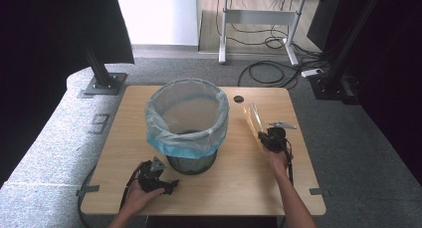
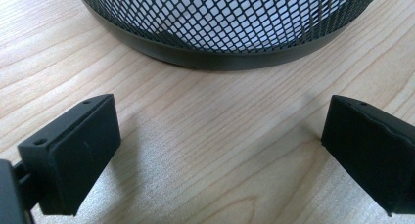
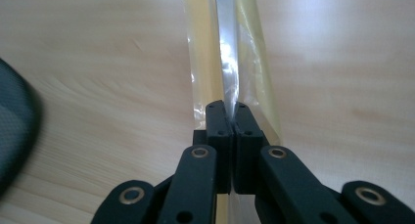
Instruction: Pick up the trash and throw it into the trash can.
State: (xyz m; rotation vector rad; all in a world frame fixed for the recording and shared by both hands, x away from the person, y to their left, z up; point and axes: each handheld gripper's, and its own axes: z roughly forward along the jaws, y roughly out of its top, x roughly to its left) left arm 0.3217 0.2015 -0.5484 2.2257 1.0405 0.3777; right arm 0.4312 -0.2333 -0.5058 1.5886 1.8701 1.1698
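Clear plastic sleeve, seemingly chopsticks, lies lengthwise away from the clamped right claw; left claw gapes apart.

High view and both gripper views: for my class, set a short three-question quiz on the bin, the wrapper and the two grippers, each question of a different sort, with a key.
1. True or false: the right gripper is shut on the clear plastic wrapper.
2. Multiple choice: in the high view, where is the left gripper relative to the mesh bin?
A. inside it
B. on the table near its base, on the person's side
C. beyond it, near the table's far edge
3. Fill in: the bin is lined with a pale ____ bag.

Key:
1. True; its jaws are closed on the wrapper.
2. B; its jaws stand apart with nothing between them.
3. Blue.
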